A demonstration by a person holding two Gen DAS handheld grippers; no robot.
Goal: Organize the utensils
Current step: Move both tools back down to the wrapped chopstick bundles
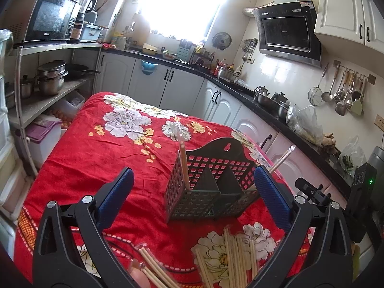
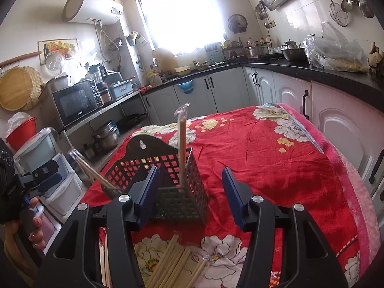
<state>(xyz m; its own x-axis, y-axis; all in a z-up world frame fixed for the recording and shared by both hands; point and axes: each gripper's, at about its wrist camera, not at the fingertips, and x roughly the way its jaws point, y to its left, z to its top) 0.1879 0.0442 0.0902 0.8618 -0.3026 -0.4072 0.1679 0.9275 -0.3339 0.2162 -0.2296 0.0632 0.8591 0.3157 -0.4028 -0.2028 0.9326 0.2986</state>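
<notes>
- On the red flowered tablecloth (image 1: 96,148) stands a dark perforated plastic utensil caddy (image 1: 211,192), wrapped chopsticks (image 1: 183,163) upright inside.
- Left gripper (image 1: 192,192): jaws spread wide, empty.
- Right gripper (image 2: 190,192): jaws apart, gripping nothing.
- Loose bamboo chopsticks (image 2: 172,264) lie nearest.

left tongs (image 1: 193,189): jaws spread wide, nothing gripped, blue pads clear of everything, pointing forward and slightly down
right tongs (image 2: 190,192): jaws partly apart, nothing between the pads, same forward-down tilt
left hand (image 2: 33,225): at the left edge of the right wrist view, fingers wrapped round the handle
right hand: out of view
</notes>
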